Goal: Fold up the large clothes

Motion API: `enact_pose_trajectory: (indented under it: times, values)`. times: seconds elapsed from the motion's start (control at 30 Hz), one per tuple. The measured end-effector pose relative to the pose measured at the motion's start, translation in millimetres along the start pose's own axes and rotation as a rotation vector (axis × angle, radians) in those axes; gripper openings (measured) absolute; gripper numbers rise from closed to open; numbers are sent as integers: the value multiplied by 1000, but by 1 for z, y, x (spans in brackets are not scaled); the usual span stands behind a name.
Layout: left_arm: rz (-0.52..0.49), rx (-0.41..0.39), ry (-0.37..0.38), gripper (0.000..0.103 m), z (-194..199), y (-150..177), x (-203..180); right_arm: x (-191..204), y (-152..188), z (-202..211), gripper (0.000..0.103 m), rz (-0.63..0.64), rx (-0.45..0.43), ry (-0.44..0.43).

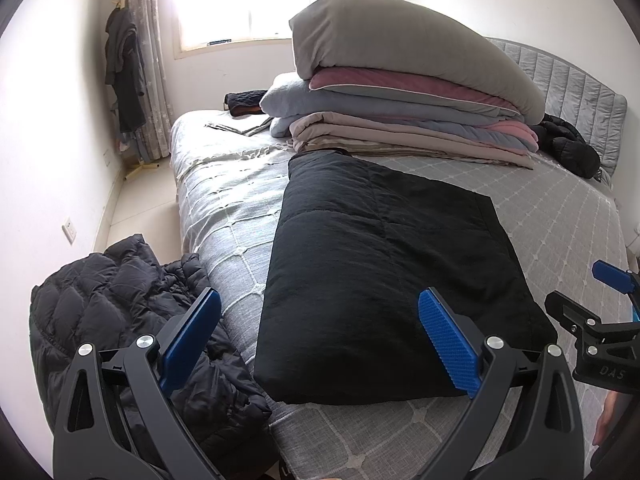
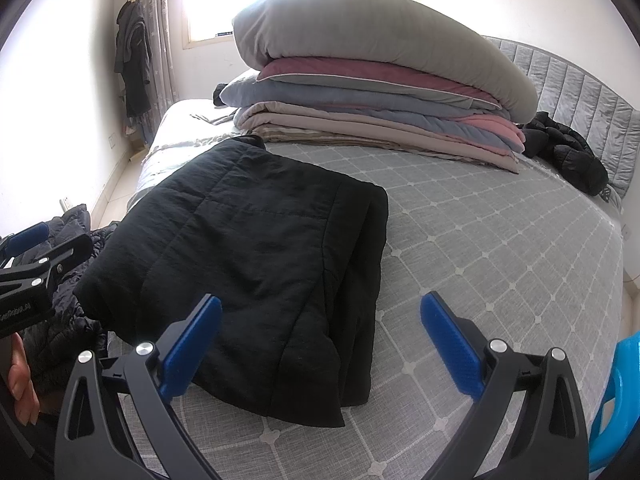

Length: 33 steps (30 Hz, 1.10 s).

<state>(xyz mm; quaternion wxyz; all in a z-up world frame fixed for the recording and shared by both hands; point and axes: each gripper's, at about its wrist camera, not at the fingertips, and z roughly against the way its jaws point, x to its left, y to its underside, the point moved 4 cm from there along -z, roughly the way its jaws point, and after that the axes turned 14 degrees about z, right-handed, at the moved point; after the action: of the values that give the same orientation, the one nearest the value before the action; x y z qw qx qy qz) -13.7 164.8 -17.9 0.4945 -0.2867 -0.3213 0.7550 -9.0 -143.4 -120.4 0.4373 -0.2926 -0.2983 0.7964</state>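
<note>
A black quilted garment (image 1: 384, 264) lies folded into a flat rectangle on the grey checked bed (image 1: 560, 216); the right wrist view has it (image 2: 248, 264) left of centre. My left gripper (image 1: 320, 340) hovers open over the garment's near edge, nothing between its blue pads (image 1: 450, 340). My right gripper (image 2: 320, 344) is open too, above the garment's near right corner and the bare sheet (image 2: 500, 240). Each gripper shows at the edge of the other's view. A dark puffer jacket (image 1: 132, 320) is heaped at the bed's near left corner.
A tall stack of folded duvets and blankets (image 1: 400, 92) fills the far side of the bed, with another black puffer jacket (image 1: 568, 148) beside the padded headboard (image 1: 572, 92). Dark clothes hang on a rack (image 1: 124, 76) by the window. A blue plastic object (image 2: 616, 400) sits low right.
</note>
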Motion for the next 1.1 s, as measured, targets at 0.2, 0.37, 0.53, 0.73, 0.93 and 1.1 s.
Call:
enact_pose_trajectory:
  times: [0.2, 0.37, 0.53, 0.73, 0.93, 1.1]
  values:
    - [-4, 2, 0, 95, -2, -1, 1, 0, 0, 0, 96, 1, 2, 0]
    - [-3, 2, 0, 95, -1, 0, 1, 0, 0, -1, 96, 3, 3, 0]
    - [-4, 5, -1, 95, -3, -1, 1, 0, 0, -1, 96, 3, 4, -2]
    - [8, 8, 6, 95, -5, -3, 4, -1, 0, -1, 96, 3, 6, -5]
    - [35, 43, 36, 95, -13, -7, 7, -2, 0, -2, 96, 3, 4, -10]
    - [23, 50, 24, 95, -17, -7, 6, -2, 0, -2, 96, 5, 5, -12]
